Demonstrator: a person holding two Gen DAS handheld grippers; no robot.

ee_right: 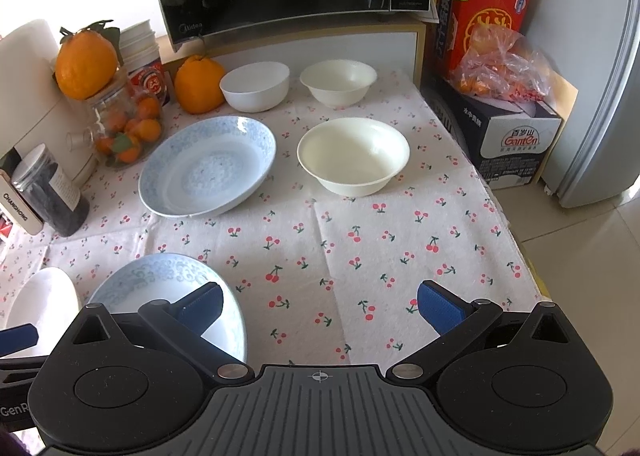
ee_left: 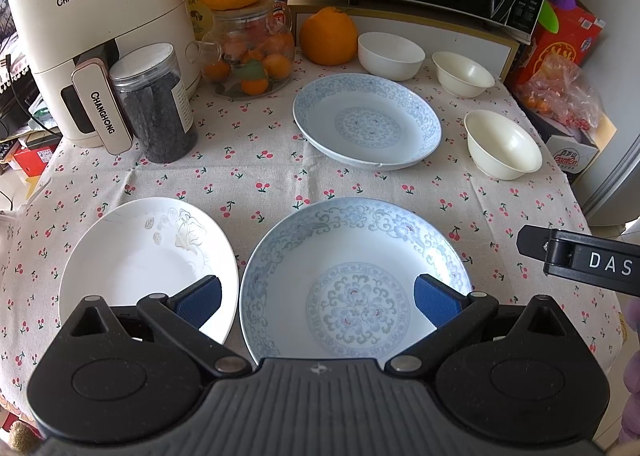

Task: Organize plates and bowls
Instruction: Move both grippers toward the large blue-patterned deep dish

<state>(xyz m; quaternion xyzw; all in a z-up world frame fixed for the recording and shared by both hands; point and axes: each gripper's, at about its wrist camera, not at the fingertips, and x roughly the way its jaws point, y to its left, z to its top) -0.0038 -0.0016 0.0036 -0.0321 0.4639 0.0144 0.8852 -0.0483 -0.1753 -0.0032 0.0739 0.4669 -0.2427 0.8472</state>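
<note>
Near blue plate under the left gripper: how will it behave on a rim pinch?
The near blue plate looks like glazed ceramic, so probably rigid, slick against the pads and breakable if dropped. Its rim flares up off the cloth, so an edge pinch seems feasible. Held by one edge it will likely sag and tilt. The left gripper is open above it.

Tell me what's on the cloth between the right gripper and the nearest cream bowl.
Nothing: in the right wrist view, only bare cherry-print tablecloth lies between the right gripper and the cream bowl.

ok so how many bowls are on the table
3, all empty: a white bowl at the back beside the loose orange, a cream bowl to its right, and a larger cream bowl nearer, right of the far blue plate.
</note>
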